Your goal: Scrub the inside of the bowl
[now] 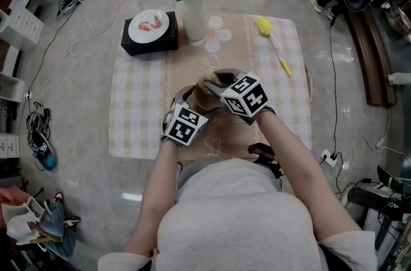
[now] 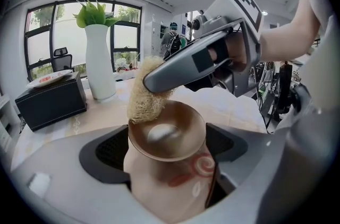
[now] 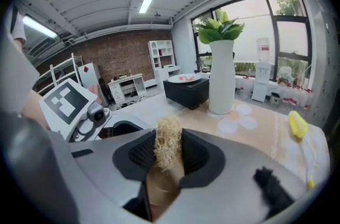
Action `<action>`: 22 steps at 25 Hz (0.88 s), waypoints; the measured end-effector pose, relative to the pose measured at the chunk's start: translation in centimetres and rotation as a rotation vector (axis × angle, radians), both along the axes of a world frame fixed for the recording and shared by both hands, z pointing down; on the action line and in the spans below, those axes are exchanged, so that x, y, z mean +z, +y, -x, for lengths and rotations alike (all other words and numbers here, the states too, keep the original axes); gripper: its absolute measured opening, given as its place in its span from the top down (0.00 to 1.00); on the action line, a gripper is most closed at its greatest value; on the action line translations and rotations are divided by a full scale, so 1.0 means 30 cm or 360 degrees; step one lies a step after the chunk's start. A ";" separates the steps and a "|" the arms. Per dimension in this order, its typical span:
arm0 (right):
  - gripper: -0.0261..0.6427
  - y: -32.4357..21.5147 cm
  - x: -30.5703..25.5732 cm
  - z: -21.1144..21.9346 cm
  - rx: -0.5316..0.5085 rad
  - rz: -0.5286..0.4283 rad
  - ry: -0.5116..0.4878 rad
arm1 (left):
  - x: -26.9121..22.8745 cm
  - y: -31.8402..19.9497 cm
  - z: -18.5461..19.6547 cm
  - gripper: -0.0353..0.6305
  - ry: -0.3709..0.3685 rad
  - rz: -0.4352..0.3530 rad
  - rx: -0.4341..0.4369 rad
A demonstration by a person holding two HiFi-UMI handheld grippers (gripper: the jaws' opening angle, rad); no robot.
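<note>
Above the checked tablecloth [image 1: 282,96], toward its near edge: left gripper [image 2: 167,164] clamped round a brown bowl [image 2: 167,135], mouth turned to its camera. Right gripper [image 3: 169,156] shut tight on a straw-coloured scrubber [image 3: 168,146], reaching over the rim. Scrubber pressed against the bowl's inner wall, upper left.

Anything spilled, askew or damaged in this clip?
Nothing stands out. The left gripper holds the bowl tilted, and the right gripper holds a loofah scrubber at its rim. The vase stands upright, the plate sits on the black box, and the yellow brush lies on the cloth.
</note>
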State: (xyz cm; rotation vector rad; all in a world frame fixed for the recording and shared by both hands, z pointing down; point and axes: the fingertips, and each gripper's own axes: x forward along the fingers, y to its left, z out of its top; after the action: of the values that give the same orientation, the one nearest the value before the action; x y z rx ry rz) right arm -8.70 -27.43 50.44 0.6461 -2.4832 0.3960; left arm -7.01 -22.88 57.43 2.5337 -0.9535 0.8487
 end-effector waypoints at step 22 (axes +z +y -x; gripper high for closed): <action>0.80 -0.001 0.022 -0.144 0.0036 0.0060 0.0170 | -0.006 -0.011 0.000 0.25 0.0006 -0.0014 0.0020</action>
State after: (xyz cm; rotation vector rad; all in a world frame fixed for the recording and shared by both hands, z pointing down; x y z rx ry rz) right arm -4.36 -27.45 51.10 0.6630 -2.3639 0.4052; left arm -7.01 -23.20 57.26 2.5505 -0.9435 0.8449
